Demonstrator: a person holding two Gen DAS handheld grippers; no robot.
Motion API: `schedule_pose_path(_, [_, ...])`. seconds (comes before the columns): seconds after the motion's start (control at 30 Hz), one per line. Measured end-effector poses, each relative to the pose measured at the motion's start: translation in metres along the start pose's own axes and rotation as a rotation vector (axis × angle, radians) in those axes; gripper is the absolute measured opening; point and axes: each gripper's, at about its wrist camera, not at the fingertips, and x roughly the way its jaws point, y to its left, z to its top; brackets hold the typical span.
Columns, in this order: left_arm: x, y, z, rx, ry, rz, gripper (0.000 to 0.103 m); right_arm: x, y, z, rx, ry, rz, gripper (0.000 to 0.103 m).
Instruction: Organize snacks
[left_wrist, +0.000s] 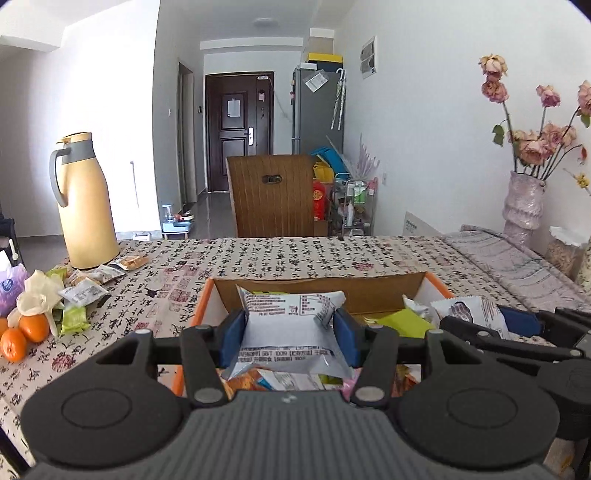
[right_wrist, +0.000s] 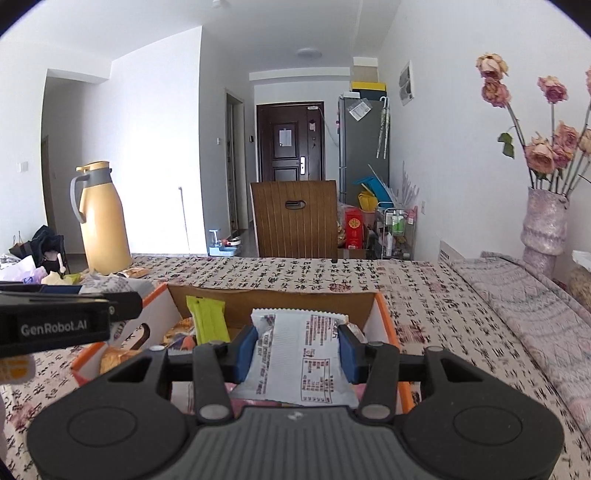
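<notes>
An orange-rimmed cardboard box sits on the patterned tablecloth and holds several snack packets, among them a green one. My left gripper is shut on a white snack packet and holds it over the box. My right gripper is shut on another white snack packet, also over the box. The right gripper shows at the right of the left wrist view. Loose snack packets lie on the table at the left.
A yellow thermos jug stands at the table's far left. Oranges lie by the loose packets. A vase of dried roses stands at the right. A wooden chair back is behind the table.
</notes>
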Motion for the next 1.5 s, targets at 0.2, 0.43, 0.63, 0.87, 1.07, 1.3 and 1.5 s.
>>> schedule_pose_path(0.2, [0.033, 0.000, 0.002, 0.021, 0.040, 0.040, 0.054, 0.034, 0.001, 0.005, -0.010, 0.046, -0.008, 0.046])
schedule_pose_path(0.43, [0.061, 0.007, -0.004, 0.003, 0.093, 0.046, 0.059, 0.064, 0.002, 0.003, -0.016, 0.085, 0.002, 0.047])
schedule_pose_path(0.63, [0.057, 0.016, -0.008, -0.023, 0.077, 0.061, 0.081, 0.066, -0.008, -0.004, 0.015, 0.101, 0.000, 0.067])
schedule_pose_path(0.87, [0.036, 0.020, -0.009, -0.025, 0.031, 0.068, 0.103, 0.047, -0.017, -0.009, 0.051, 0.076, -0.023, 0.103])
schedule_pose_path(1.07, [0.009, 0.020, -0.017, -0.023, 0.007, 0.055, 0.103, 0.022, -0.023, -0.016, 0.070, 0.064, -0.025, 0.103])
schedule_pose_path(1.3, [-0.032, 0.021, -0.039, -0.026, -0.010, 0.020, 0.103, -0.023, -0.024, -0.031, 0.069, 0.033, -0.026, 0.103])
schedule_pose_path(1.5, [-0.060, 0.021, -0.066, -0.025, -0.006, -0.003, 0.103, -0.062, -0.024, -0.048, 0.073, 0.017, -0.029, 0.103])
